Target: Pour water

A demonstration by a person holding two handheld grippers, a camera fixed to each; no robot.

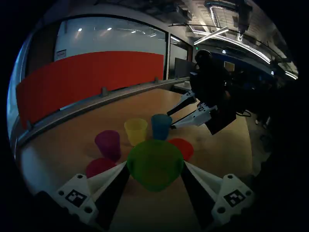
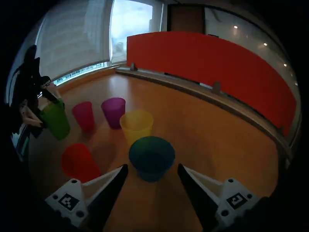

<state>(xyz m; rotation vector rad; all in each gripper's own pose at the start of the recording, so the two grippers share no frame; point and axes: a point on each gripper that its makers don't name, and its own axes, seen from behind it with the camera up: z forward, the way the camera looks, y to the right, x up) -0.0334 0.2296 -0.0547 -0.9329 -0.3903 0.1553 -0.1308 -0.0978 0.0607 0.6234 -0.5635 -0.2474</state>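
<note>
My left fingers [image 1: 116, 185] clamp the green cup [image 1: 155, 164], apart from the blue cup [image 2: 151, 157] on the bench [image 2: 216, 127]. My right fingers [image 2: 112, 185] stand wide just before the blue cup. I can't tell the contents of either.

Both views are dim indoor fisheye pictures. In the left gripper view, white ceiling strip lights [image 1: 231, 40] glow at the upper right, and small spots glint in a glass wall [image 1: 112, 34]. A person [image 1: 210, 81] beneath the lights is a near-black silhouette. The green cup [image 1: 154, 164], close to the lens, looks slightly soft.

In the right gripper view, pale, washed-out daylight comes through a window [image 2: 131, 23] at the top. It lays a soft sheen on the orange worktop [image 2: 216, 127], and the cups [image 2: 113, 110] throw faint, blurred shadows. The left edge falls into deep shade. Straight lines, such as the red partition [image 2: 216, 62], bow towards the edges.
</note>
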